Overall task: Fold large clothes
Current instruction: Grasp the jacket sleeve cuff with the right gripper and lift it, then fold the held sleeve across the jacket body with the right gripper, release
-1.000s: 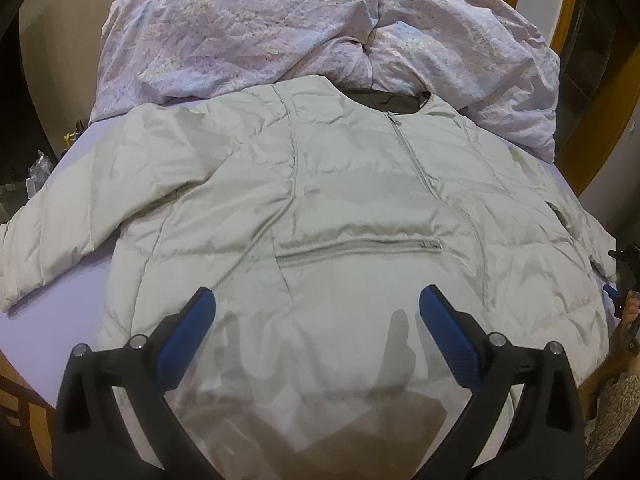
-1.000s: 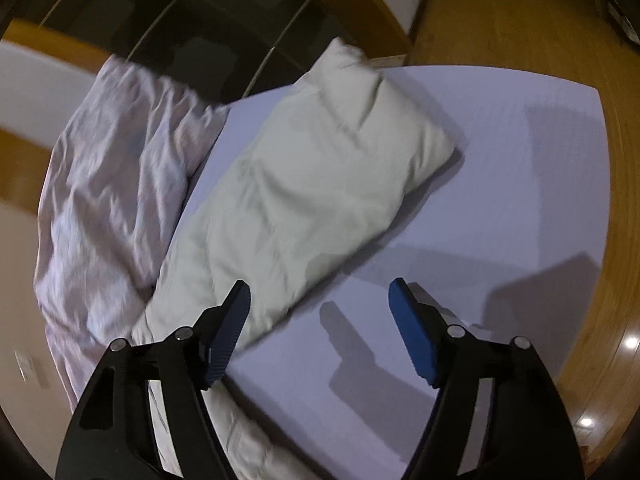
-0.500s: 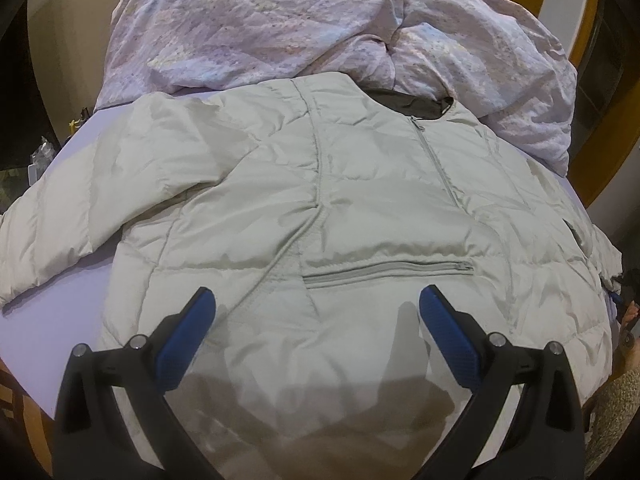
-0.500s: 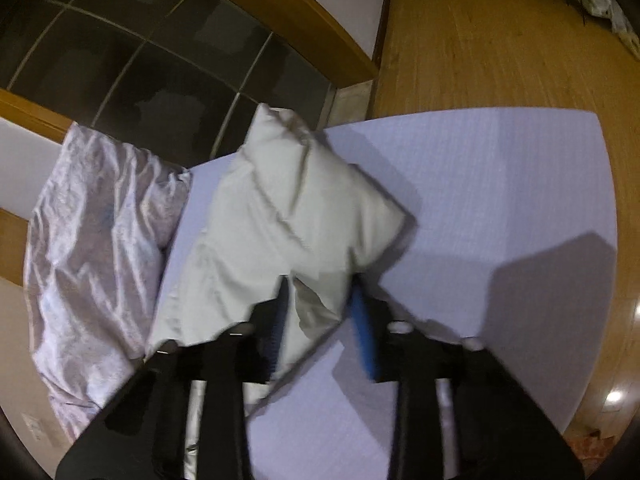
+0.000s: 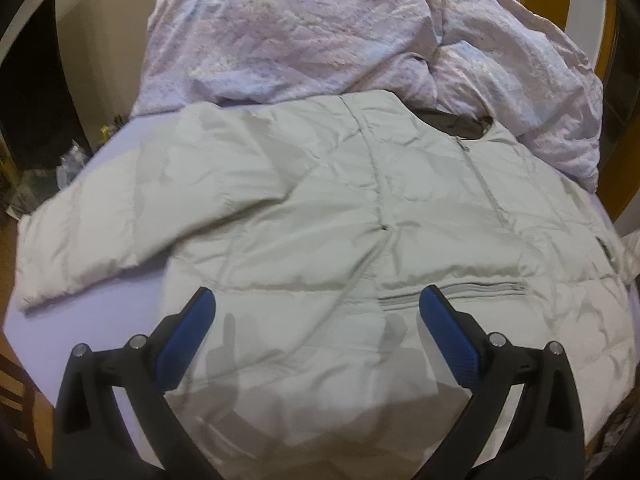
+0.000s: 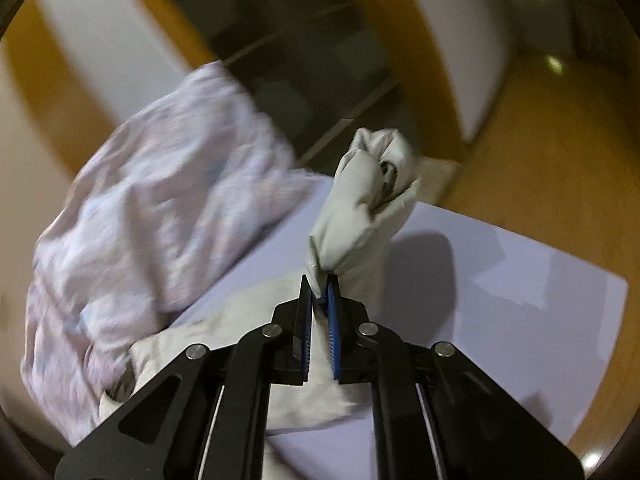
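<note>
A pale grey-green puffer jacket lies spread front-up on a lavender sheet, its zipped pocket near my left gripper. My left gripper hovers open over the jacket's lower front, nothing between its blue pads. One sleeve stretches out to the left. In the right wrist view my right gripper is shut on the jacket's other sleeve, which is lifted off the sheet and bunched above the pads, cuff end up.
A crumpled pink-lilac quilt is heaped behind the jacket's collar, also seen as the quilt left of the raised sleeve. Wooden floor and a dark glass door lie beyond the bed's edge. Clutter sits at far left.
The right gripper closed on the sleeve end and lifted it off the sheet, rolling as it rose. The left gripper drifted leftward over the jacket, staying open.
</note>
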Available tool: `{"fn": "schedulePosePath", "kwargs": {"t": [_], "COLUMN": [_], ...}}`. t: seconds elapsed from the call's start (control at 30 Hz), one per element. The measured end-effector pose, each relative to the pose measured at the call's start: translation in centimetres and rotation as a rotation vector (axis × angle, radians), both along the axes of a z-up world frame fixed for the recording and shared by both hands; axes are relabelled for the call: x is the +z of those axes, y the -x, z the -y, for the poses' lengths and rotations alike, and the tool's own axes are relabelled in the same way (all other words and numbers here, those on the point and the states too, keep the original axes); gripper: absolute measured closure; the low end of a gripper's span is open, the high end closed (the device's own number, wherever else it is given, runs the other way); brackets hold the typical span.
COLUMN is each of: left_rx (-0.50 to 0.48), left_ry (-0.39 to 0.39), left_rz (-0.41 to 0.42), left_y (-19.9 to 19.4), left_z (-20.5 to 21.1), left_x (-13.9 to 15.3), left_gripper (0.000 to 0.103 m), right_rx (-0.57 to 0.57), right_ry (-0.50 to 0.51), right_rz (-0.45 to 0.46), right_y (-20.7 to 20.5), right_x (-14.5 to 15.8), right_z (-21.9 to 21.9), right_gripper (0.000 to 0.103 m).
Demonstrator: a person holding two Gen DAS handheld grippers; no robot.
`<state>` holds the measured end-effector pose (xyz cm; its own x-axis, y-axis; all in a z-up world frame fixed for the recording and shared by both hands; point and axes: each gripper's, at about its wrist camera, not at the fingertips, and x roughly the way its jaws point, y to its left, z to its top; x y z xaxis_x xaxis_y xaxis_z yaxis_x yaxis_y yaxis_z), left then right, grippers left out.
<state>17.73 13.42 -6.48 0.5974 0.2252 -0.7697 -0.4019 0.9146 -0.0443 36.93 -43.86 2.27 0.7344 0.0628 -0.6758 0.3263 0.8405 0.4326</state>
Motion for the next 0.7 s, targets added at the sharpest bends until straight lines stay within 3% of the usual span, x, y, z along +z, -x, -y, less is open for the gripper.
{"fn": "schedulePosePath", "kwargs": {"t": [0.13,0.3,0.5,0.7], "left_rx": [0.018,0.046,0.099,0.143], "left_ry": [-0.052,-0.124,-0.105,-0.079], "left_rz": [0.013,0.071,0.089,0.076], "left_y": [0.6,1.8,3.0,4.1], "left_z": [-0.5,-1.2,-2.9,-4.7], "left_x": [0.4,1.3,1.8,1.7], "left_gripper": [0.002,0.002,0.002,0.002], "right_rx": [0.187,0.387,0.606,0.796], "right_ry": [0.033,0.025,0.000,0.035], "right_rz": [0.048,0.074,0.052,-0.042], "right_y": [-1.0,-1.6,-1.2,0.3], "right_x": [3.0,4.1,3.0,-0.8], "right_z": [-6.8,-15.1,-25.1,-33.8], "right_gripper": [0.095,0.095,0.095,0.096]}}
